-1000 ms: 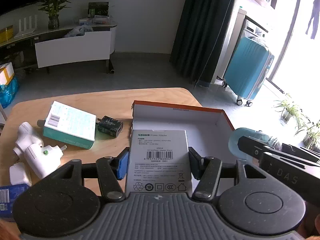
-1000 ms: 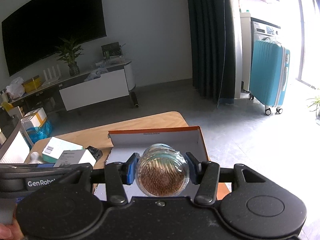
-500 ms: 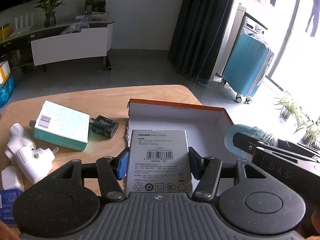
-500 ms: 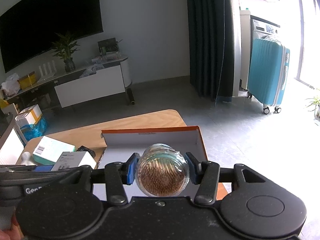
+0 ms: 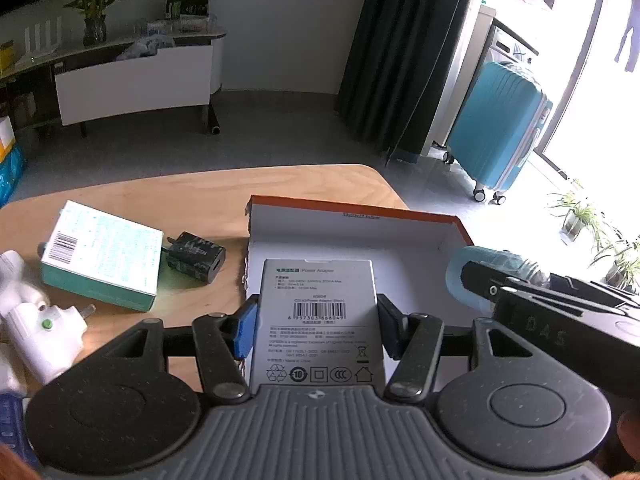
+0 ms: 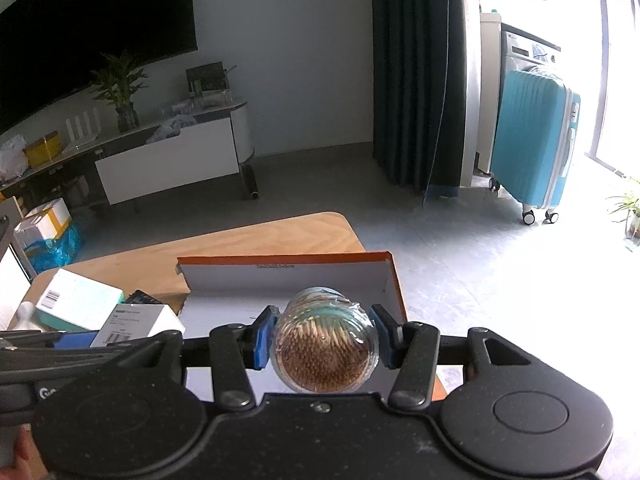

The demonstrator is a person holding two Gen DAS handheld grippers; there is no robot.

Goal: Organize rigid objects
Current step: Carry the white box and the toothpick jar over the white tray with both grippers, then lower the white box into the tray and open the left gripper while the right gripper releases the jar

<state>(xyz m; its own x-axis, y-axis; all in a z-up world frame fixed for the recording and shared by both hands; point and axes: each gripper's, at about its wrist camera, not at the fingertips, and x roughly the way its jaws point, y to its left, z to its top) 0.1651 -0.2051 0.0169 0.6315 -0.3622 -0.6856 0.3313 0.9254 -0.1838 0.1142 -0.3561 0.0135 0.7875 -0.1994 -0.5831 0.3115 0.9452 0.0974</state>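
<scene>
Tongs (image 5: 318, 330) (both loaded) nearer tray (image 5: 352, 216)

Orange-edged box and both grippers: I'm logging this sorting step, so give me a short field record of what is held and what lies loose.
left gripper: shut on white adapter box
right gripper: shut on toothpick jar
orange-edged box: open, on wooden table
loose on table: teal box, black charger, white plug
</scene>
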